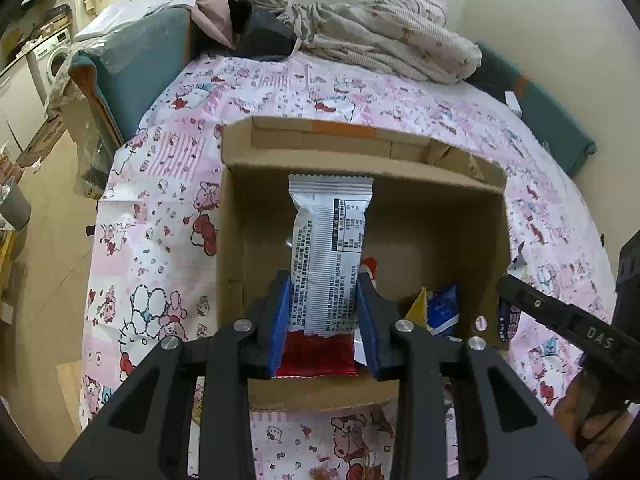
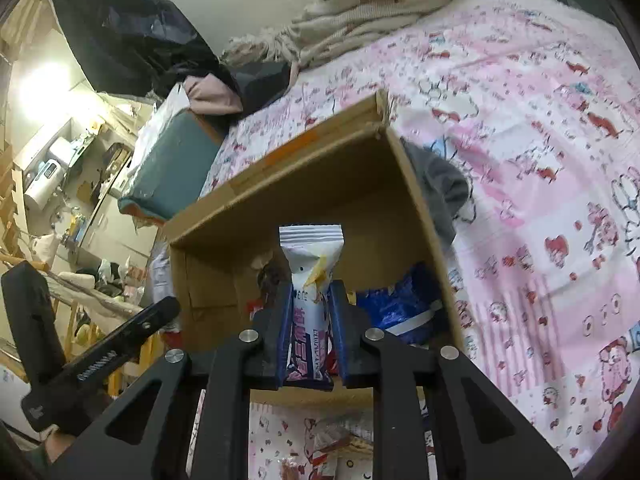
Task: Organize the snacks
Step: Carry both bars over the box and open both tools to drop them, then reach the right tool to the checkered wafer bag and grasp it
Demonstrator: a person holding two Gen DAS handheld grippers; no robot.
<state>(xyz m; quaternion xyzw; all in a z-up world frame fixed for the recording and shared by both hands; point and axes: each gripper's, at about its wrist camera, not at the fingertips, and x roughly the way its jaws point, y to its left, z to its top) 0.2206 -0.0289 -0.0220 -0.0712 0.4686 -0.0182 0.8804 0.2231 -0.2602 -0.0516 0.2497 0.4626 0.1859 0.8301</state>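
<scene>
Jaws of the left gripper (image 1: 323, 312) are clamped on a silver-and-red snack pack (image 1: 330, 248), blue pads pressed against both long edges. Pack held lengthwise, printed back panel facing the camera, red end nearest the gripper, crimped silver end pointing at the far wall of the cardboard box (image 1: 440, 216). It is held over the open box.

Jaws of the right gripper (image 2: 311, 320) are clamped on a white-and-blue snack bar (image 2: 310, 280), pads against its sides. Bar likewise over the open box (image 2: 304, 184), white crimped end forward.

Box sits on a bed with a pink cartoon-print sheet (image 1: 168, 184). On the box floor: a blue packet (image 1: 442, 308), a yellow wrapper corner just beside it, and part of a red-and-white wrapper near the left gripper's right pad. Right wrist view shows the blue packet (image 2: 400, 304) against the right wall.

Crumpled beige blanket (image 1: 392, 36) lies at the far end of the bed. More wrapped snacks (image 2: 332, 448) lie on the sheet before the box; details unclear.
</scene>
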